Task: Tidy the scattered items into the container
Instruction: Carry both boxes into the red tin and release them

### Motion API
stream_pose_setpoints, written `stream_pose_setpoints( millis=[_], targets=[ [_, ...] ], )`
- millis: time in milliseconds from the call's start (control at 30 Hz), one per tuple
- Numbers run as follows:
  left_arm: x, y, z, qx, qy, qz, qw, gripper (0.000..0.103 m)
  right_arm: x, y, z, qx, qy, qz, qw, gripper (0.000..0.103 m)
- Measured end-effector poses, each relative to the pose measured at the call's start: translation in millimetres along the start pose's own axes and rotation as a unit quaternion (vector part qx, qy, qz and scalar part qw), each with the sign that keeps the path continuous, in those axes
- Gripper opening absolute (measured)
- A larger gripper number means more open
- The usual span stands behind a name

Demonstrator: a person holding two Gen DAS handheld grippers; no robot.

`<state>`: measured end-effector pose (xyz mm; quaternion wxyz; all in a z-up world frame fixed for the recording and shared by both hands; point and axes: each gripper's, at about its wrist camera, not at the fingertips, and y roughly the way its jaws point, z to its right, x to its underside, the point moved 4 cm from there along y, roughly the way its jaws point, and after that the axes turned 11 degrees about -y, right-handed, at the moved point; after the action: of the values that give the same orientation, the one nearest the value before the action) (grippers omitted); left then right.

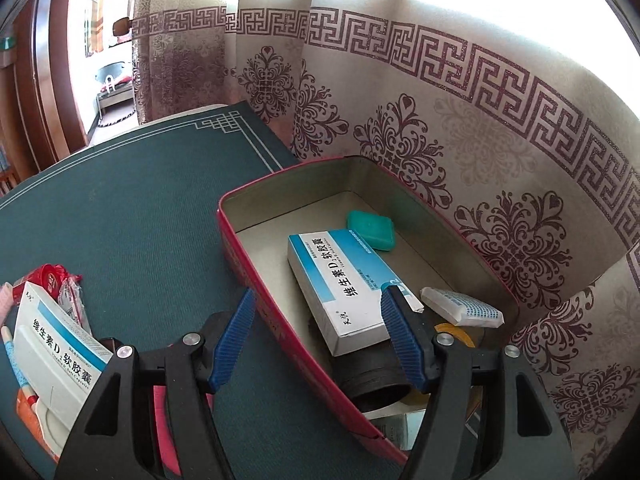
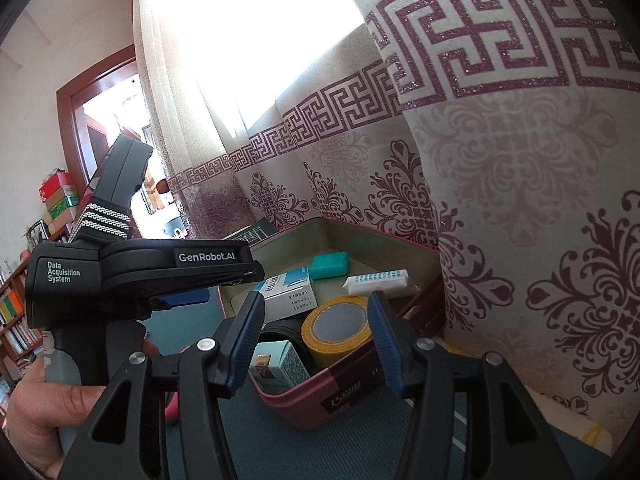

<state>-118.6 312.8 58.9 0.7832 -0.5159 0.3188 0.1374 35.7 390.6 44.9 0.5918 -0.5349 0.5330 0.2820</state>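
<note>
Both grippers hang with jaws apart and nothing between them: the right gripper (image 2: 316,336) at the red container's (image 1: 256,304) near end above the yellow tape roll (image 2: 336,330), apparently just after a drop. The left gripper (image 1: 316,332) straddles the container's near wall. Next (my guess) is fetching the white box (image 1: 60,344) on the desk (image 1: 132,216) at nine o'clock, printed "维生素D 软胶囊"; the left tool reads "GenRobot.AI".

The red tin (image 1: 256,280) stands open on the green mat – inside lie a blue-and-white medicine box (image 1: 344,284), a teal case (image 1: 370,229), yellow tape (image 2: 340,330) and a white sachet (image 1: 460,306); another medicine box (image 1: 56,344) lies outside.
</note>
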Motion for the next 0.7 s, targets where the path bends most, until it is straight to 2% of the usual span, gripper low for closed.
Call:
stream_pose_setpoints(
  millis=[167, 433, 700],
  targets=[
    [-4, -21, -24, -0.041, -0.007, 0.031, 0.9987, 0.069, 0, -4, -1, 0.009, -0.005, 0.005, 1.0, 0.069],
    [5, -45, -88, -0.077, -0.057, 0.029, 0.995, 0.069, -2, -6, -5, 0.026, -0.018, 0.011, 0.999, 0.075],
    [30, -82, -171, -0.128, -0.113, 0.04, 0.9844, 0.069, -3, -6, -7, 0.039, -0.028, 0.013, 0.999, 0.079]
  ],
)
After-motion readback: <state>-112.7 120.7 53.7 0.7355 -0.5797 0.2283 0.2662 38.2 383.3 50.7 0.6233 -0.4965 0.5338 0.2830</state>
